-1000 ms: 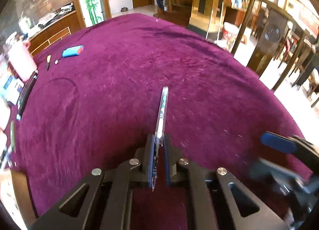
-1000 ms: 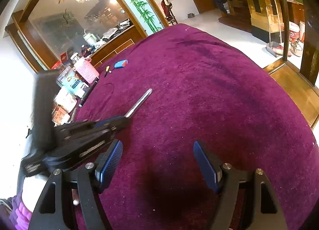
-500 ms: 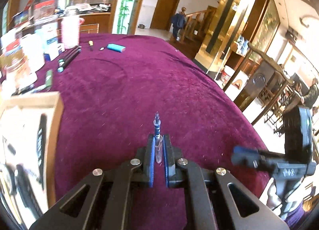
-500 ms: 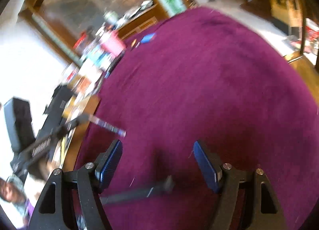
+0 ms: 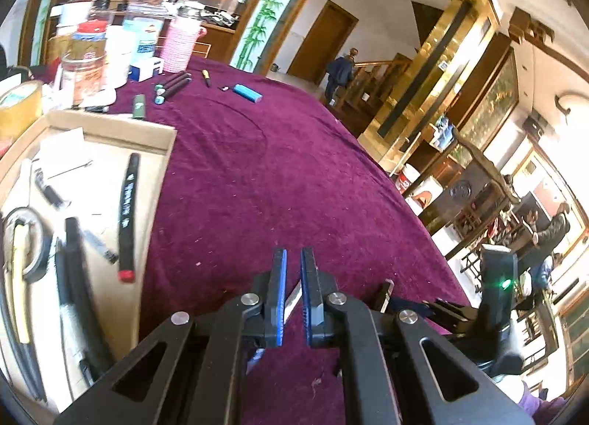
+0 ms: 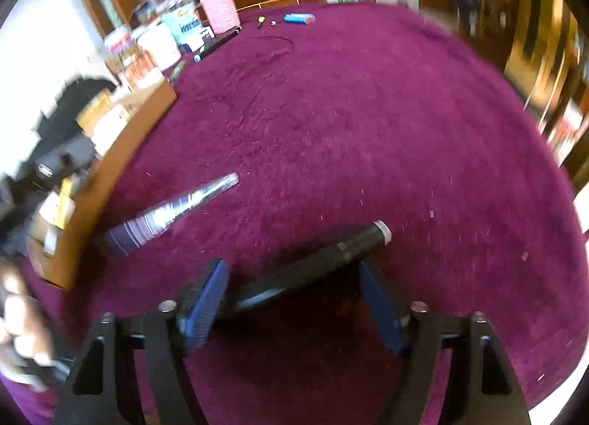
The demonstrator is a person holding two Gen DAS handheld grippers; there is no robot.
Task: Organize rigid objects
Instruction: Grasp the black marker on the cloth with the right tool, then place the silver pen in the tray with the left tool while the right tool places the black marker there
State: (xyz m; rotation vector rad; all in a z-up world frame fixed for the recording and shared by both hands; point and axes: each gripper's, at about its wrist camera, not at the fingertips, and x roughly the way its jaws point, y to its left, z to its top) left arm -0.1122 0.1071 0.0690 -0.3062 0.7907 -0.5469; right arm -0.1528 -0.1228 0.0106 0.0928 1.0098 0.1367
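Left gripper (image 5: 292, 292) fingers nearly pressed together, pinching a thin clear pen (image 5: 293, 299); only a short pale stretch of the barrel shows in the narrow gap; in the right wrist view the pen (image 6: 173, 213) points long axis up and rightward, toward the middle of the table, away from the cardboard box (image 6: 121, 152); barrel clear plastic with dark bands, slim, cylindrical.

Right gripper (image 6: 294, 296) fingers spread wide, blue ribbed pads; a black marker (image 6: 324, 259) lies on the cloth between them, white-tipped end up and right; whether a pad touches it cannot be told (blur).

Table (image 5: 276, 174) covered in purple-red velvety cloth, round; broad bare cloth ahead of both grippers out to the far edge.

Box (image 5: 162, 138) along the left edge, shallow, brown-walled; inside, a black marker with red end (image 5: 127, 215), its axis running roughly toward the far edge.

Far edge: blue cylinder (image 5: 248, 92), dark pens (image 5: 173, 84), pink wrapped container (image 5: 180, 44), jars (image 5: 84, 60).
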